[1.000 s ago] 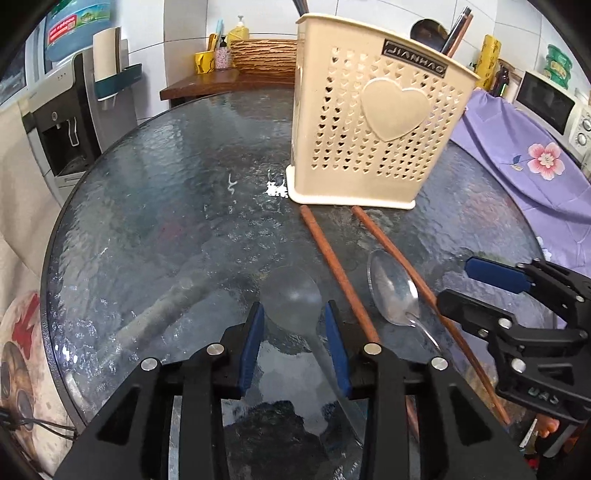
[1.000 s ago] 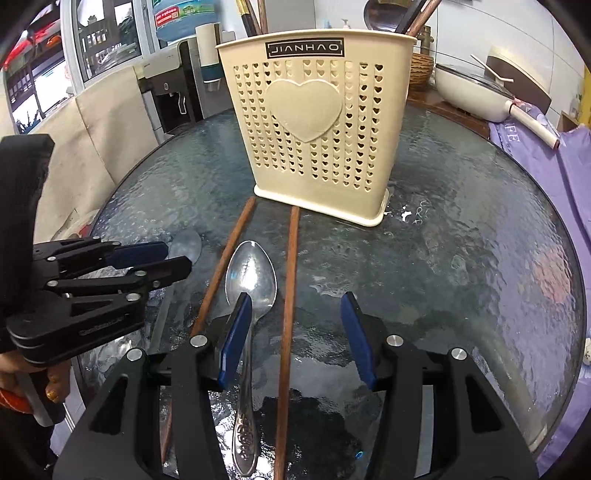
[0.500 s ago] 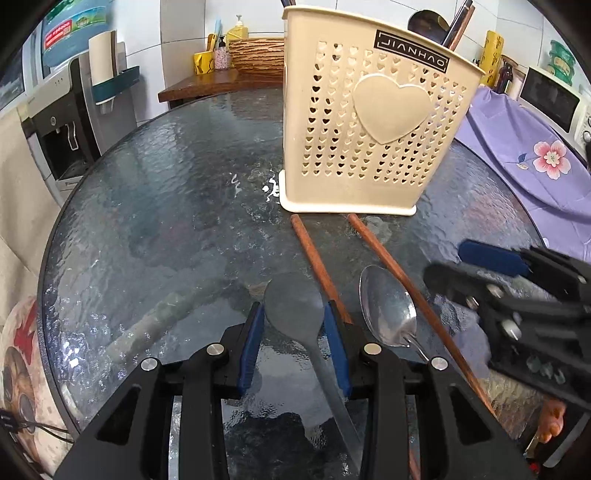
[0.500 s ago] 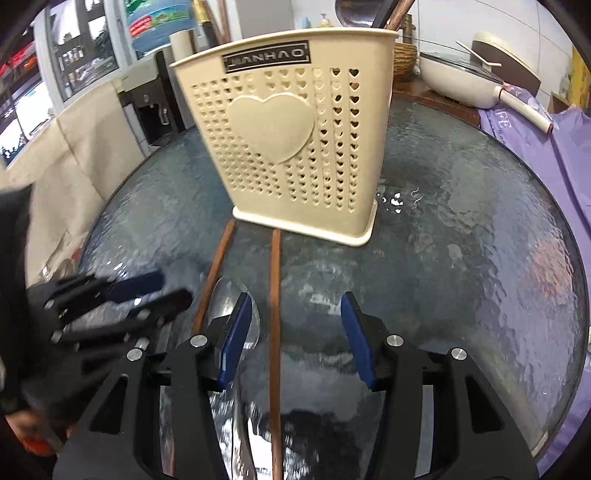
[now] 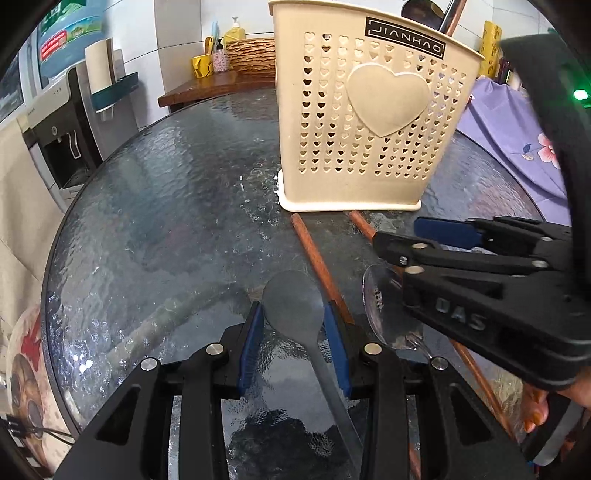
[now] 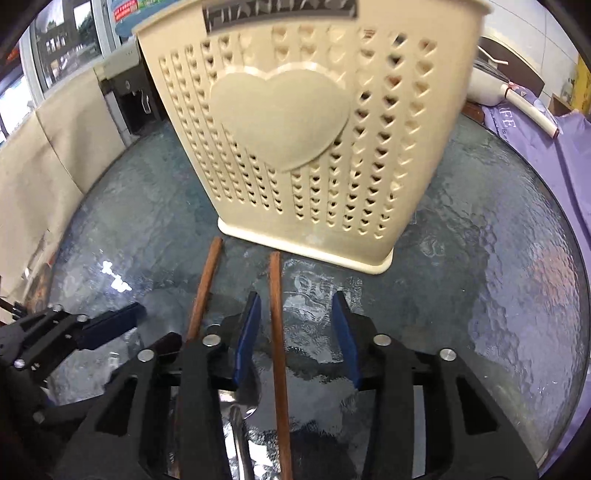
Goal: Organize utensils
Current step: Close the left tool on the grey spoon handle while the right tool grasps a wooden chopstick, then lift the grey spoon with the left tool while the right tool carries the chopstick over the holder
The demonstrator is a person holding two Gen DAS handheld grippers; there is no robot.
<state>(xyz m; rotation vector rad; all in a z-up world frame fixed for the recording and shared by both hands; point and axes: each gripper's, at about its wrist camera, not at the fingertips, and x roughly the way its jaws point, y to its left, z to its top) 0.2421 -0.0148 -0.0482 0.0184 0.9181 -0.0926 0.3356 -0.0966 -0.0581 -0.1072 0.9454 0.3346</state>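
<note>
Two chopsticks (image 6: 276, 332), two spoons (image 5: 295, 306), one holder (image 5: 369, 122)

The right gripper (image 6: 295, 332) had just narrowed around one chopstick (image 6: 276, 314), pads not touching. The basket (image 6: 295, 129) loomed close ahead.

1. This is a home kitchen.
2. A water machine (image 5: 55, 136) stands by the wall.
3. A soap bottle (image 5: 234, 33) and yellow cup (image 5: 201, 66) sit on a wooden shelf (image 5: 207, 86).
4. A white pan (image 6: 491, 83) rests nearby.
</note>
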